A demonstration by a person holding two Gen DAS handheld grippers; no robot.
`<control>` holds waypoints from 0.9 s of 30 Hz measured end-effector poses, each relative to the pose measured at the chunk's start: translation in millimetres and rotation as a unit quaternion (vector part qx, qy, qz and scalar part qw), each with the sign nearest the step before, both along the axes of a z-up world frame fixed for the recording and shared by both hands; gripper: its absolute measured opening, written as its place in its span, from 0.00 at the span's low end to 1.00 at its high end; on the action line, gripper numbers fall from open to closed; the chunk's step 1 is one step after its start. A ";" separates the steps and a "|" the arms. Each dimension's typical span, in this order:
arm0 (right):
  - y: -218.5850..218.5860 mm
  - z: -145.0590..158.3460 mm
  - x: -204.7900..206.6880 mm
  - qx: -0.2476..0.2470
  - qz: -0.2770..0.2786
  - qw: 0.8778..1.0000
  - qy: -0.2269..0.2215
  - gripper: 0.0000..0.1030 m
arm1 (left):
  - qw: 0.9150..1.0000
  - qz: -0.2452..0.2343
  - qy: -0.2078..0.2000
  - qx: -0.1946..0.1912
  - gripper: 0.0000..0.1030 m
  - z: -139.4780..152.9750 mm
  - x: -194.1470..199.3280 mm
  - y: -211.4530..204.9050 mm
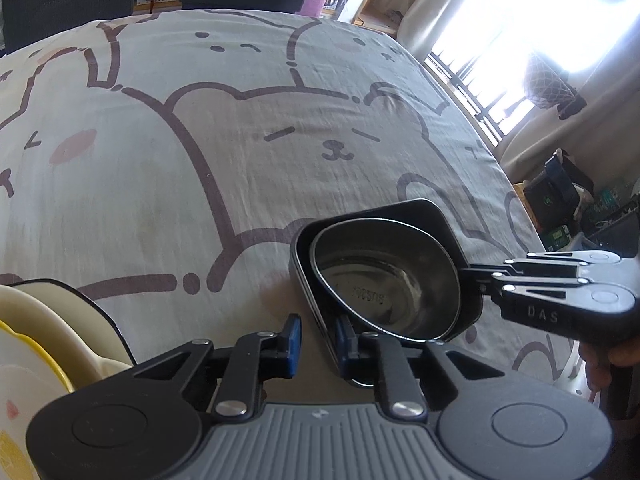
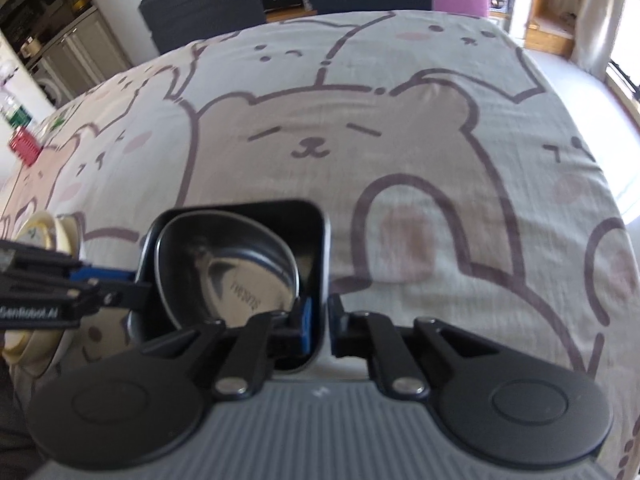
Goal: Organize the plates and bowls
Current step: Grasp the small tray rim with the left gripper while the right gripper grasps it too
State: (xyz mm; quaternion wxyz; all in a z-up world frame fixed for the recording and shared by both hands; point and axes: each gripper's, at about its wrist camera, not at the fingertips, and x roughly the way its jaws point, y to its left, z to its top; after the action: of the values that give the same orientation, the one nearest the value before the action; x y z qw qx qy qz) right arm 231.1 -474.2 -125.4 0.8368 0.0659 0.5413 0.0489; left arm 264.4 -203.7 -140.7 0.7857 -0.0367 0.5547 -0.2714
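Note:
A round steel bowl [image 1: 384,280] sits inside a black square dish [image 1: 416,210] on the bear-print cloth. My left gripper [image 1: 318,340] straddles the dish's near left wall, with a gap between pad and wall. In the right wrist view the same steel bowl [image 2: 240,272] lies in the black dish [image 2: 280,210]. My right gripper [image 2: 318,322] is closed on the dish's right wall, one finger inside and one outside. The right gripper also shows in the left wrist view [image 1: 486,278] at the dish's right rim.
A stack of cream and yellow plates [image 1: 36,344] on a dark-rimmed plate lies at the left; it shows in the right wrist view [image 2: 44,232] too. Bear-print tablecloth [image 1: 240,140] covers the table. Dark chairs [image 2: 200,8] stand behind. The window side holds clutter [image 1: 560,200].

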 end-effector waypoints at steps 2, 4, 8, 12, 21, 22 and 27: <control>2.2 1.8 -0.4 -0.002 0.004 1.000 0.001 0.11 | 1.000 0.005 0.005 -0.004 0.19 -1.0 1.1 1.3; 0.3 2.2 -1.8 0.005 -0.002 1.000 -0.003 0.11 | 1.000 0.012 0.011 -0.011 0.17 -1.6 2.1 2.4; -9.1 8.4 -3.3 0.026 -0.031 0.999 -0.023 0.13 | 0.999 0.030 0.023 -0.028 0.10 -3.1 4.2 4.9; -16.0 9.3 -0.2 0.045 -0.046 0.998 -0.027 0.13 | 0.998 0.043 0.029 -0.034 0.10 -4.7 6.7 6.3; -12.1 9.9 4.4 0.031 -0.033 0.999 -0.019 0.10 | 0.994 0.078 0.052 -0.055 0.09 -9.5 11.5 12.7; -11.6 10.0 4.5 0.029 -0.032 0.999 -0.018 0.09 | 0.994 0.080 0.053 -0.057 0.09 -9.5 11.1 13.1; -12.8 8.3 5.7 0.029 -0.035 0.999 -0.012 0.05 | 0.991 0.093 0.065 -0.067 0.09 -10.2 10.4 17.3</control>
State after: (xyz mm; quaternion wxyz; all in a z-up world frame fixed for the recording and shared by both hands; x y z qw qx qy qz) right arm 236.8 -487.0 -117.1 0.8425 0.1083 0.5266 0.0358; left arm 274.8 -186.4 -150.9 0.7657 -0.1580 0.5793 -0.2306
